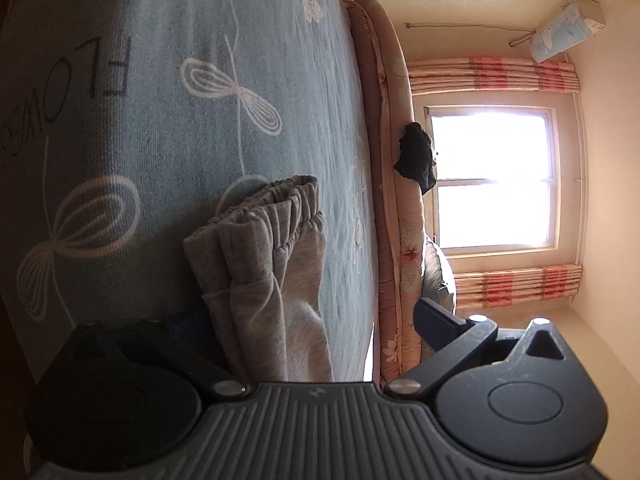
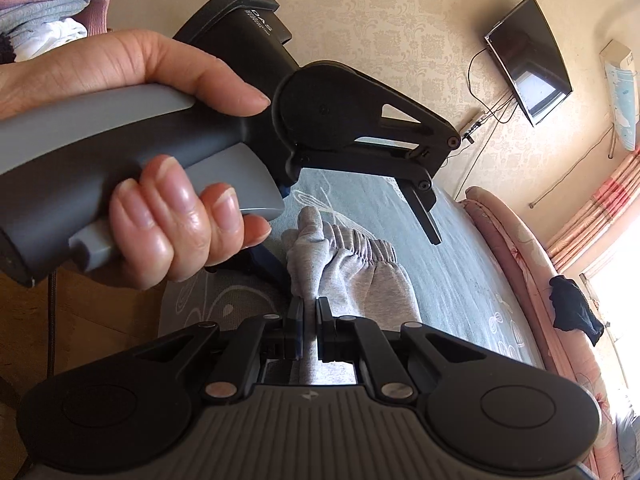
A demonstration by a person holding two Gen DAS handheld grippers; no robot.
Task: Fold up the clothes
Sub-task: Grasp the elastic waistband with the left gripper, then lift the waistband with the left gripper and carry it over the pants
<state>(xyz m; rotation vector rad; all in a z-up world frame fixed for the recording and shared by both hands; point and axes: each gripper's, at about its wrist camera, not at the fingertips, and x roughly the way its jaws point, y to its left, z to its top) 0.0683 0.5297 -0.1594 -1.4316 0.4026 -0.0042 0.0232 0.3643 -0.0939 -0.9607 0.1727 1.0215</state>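
On the blue-grey bedspread (image 1: 160, 128) lie the grey sweatpants (image 2: 360, 276), waistband bunched up. The right gripper (image 2: 310, 312) pinches a fold of them with its jaws pressed together. The left gripper (image 1: 288, 320), held by a hand (image 2: 160, 208), has its fingers spread around the fabric

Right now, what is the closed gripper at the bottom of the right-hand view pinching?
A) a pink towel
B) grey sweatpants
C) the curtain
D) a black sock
B: the right gripper is shut on the grey sweatpants, which lie on the blue-grey bedspread.
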